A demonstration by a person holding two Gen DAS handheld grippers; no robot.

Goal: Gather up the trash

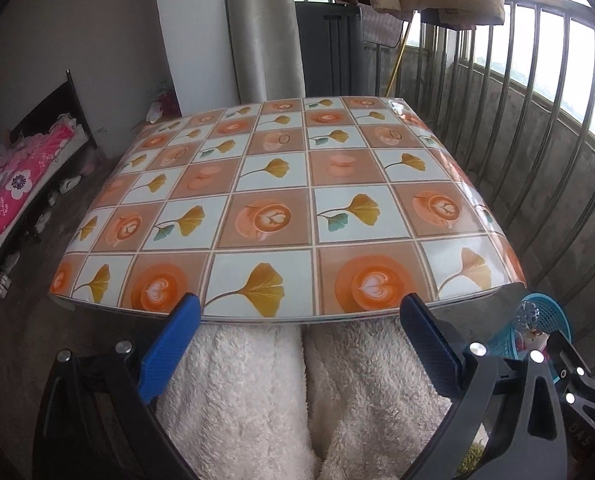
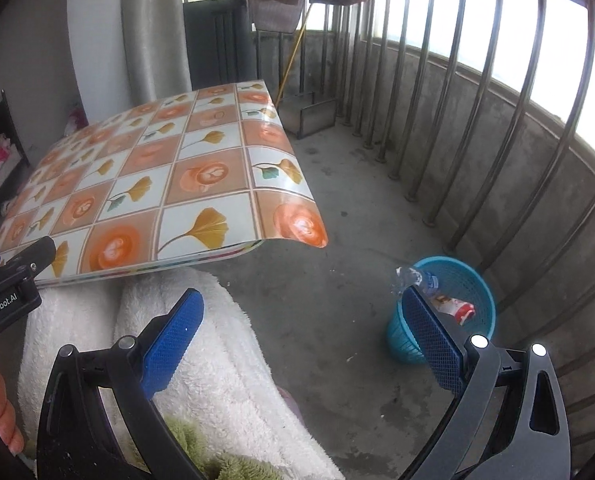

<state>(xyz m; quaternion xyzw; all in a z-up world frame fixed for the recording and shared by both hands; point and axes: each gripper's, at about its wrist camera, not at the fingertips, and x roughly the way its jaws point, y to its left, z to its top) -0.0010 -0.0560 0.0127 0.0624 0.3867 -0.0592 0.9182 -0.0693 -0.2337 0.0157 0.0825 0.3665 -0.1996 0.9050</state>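
Bench bare; bin at your 2 o'clock holds bottle. Left gripper and right gripper: your jaws wide, empty.

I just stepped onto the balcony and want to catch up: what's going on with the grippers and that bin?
A seated person holds a gripper in each hand by the patterned table. Both the left gripper and the right gripper are open and hold nothing. No trash shows on the tabletop. The blue basket on the floor already holds a crushed plastic bottle and a wrapper.
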